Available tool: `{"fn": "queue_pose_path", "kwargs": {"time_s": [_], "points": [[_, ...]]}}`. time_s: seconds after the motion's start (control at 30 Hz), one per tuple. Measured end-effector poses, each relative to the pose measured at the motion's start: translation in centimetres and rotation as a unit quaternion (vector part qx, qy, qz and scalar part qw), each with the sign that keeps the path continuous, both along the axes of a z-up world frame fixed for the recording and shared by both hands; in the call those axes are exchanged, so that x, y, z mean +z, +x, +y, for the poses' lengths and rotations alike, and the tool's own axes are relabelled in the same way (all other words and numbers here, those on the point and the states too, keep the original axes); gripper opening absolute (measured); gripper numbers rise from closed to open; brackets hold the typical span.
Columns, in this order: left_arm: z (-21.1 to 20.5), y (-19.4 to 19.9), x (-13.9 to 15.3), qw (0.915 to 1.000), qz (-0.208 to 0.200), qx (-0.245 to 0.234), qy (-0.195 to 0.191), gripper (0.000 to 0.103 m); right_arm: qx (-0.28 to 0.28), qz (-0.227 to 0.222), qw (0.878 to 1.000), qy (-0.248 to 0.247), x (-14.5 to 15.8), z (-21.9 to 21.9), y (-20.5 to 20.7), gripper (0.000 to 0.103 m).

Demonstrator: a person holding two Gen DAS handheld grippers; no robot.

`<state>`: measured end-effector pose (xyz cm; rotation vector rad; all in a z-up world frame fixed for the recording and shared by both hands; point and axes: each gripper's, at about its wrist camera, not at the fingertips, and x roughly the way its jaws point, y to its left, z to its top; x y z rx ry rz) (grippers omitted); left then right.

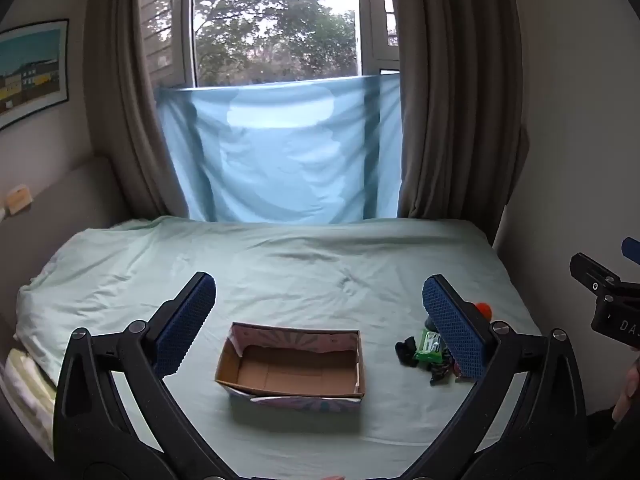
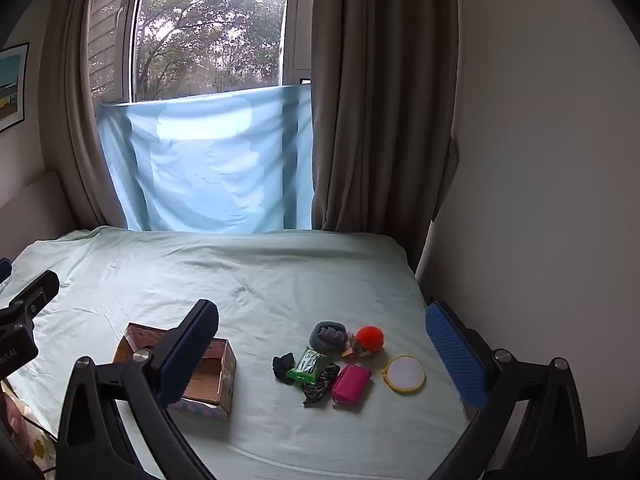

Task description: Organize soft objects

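Observation:
An open, empty cardboard box [image 1: 292, 364] sits on the pale green bed; it also shows in the right wrist view [image 2: 208, 376]. Right of it lies a cluster: a grey scrunchie [image 2: 329, 335], an orange pom-pom [image 2: 370, 337], a black scrunchie [image 2: 283, 366], a green wipes pack [image 2: 310, 366], a dark patterned scrunchie [image 2: 320, 386], a pink pouch [image 2: 352, 386] and a round yellow-rimmed mirror [image 2: 404, 374]. My left gripper [image 1: 318, 320] is open and empty, above the box. My right gripper [image 2: 320, 344] is open and empty, above the cluster.
The bed [image 2: 240, 280] meets a window with brown curtains [image 2: 384, 100] and a hanging blue sheet [image 2: 216, 164]. A white wall [image 2: 540, 160] runs along the bed's right edge. A framed picture [image 1: 32, 72] hangs on the left wall.

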<state>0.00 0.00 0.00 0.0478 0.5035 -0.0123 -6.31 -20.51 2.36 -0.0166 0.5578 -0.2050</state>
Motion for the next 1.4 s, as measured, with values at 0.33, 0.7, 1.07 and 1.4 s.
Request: {"fn": "queue_pose_path", "kwargs": {"time_s": [0.33,0.7,1.07,1.4], "points": [[0.1,0.2,0.3,0.9998,-0.012,-0.014,-0.008,0.103,-0.001,-0.006,1.000,-0.007,0.2,0.0,0.3,0.103],[0.1,0.3,0.3,0.9997,-0.016,-0.012,-0.010,0.103,0.000,-0.017,1.000,-0.011,0.1,0.2,0.1,0.103],[0.0,0.7,0.0,0.9999,-0.010,-0.010,-0.007,0.103,0.004,-0.020,1.000,-0.008,0.0,0.5,0.1,0.103],[-0.6,0.9,-0.1,0.9999,-0.009,-0.012,0.003,0.103,0.005,-0.016,1.000,-0.002,-0.3,-0.1,0.4,0.103]]}}
